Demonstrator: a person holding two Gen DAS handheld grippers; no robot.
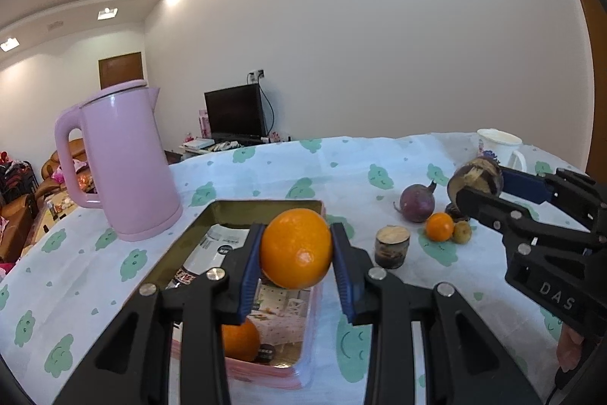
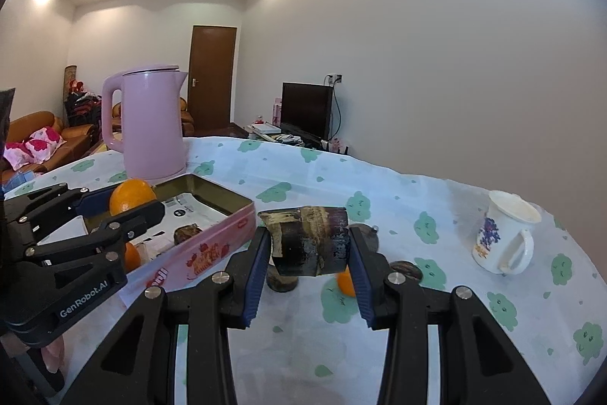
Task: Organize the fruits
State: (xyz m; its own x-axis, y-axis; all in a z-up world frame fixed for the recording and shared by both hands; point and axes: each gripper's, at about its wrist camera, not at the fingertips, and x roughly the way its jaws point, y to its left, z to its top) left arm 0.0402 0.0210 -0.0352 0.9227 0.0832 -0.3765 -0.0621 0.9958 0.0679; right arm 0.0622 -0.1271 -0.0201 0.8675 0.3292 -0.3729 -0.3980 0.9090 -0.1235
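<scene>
While the left gripper (image 1: pixel 296 249) is clamping an orange (image 1: pixel 296 247) above the pink tin (image 1: pixel 265 205), the right gripper (image 2: pixel 309 245) is gripping a sugarcane chunk (image 2: pixel 307 240) beside it; lower gently, clearing the orange already inside (image 1: pixel 239 338).

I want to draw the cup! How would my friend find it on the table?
Start at the table with the green-patterned tablecloth. Go to its far right side, away from the pink kettle and the tin tray. The cup stands there alone: white, with one handle and a blue-purple flower painted on its side.
</scene>
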